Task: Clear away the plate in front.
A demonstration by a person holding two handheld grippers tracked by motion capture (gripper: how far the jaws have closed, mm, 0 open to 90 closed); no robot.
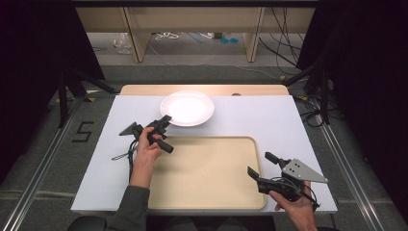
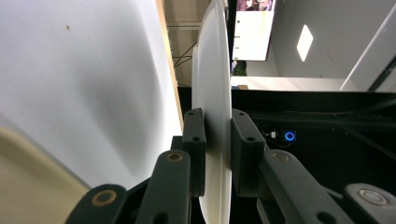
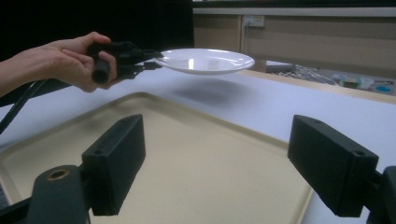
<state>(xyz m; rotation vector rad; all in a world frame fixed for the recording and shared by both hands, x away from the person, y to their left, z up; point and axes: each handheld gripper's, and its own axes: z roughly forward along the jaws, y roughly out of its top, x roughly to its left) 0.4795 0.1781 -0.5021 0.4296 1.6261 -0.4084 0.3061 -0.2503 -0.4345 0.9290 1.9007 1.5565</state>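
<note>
A white plate [image 1: 187, 108] hangs in the air over the far middle of the white table, just beyond the tray. My left gripper [image 1: 165, 120] is shut on the plate's near left rim. In the left gripper view the plate [image 2: 212, 84] stands edge-on, pinched between the two pads, and the left gripper [image 2: 217, 140] grips its rim. From the right gripper view the plate [image 3: 205, 60] floats clear above the table, its shadow below it. My right gripper [image 1: 259, 165] rests at the tray's right edge, open, its fingers [image 3: 116, 158] wide apart with nothing between them.
A large beige tray [image 1: 207, 173] lies on the near half of the white table [image 1: 269, 120]. A wooden board [image 1: 204, 89] edges the table's far side. Black stands and cables flank the table on the floor.
</note>
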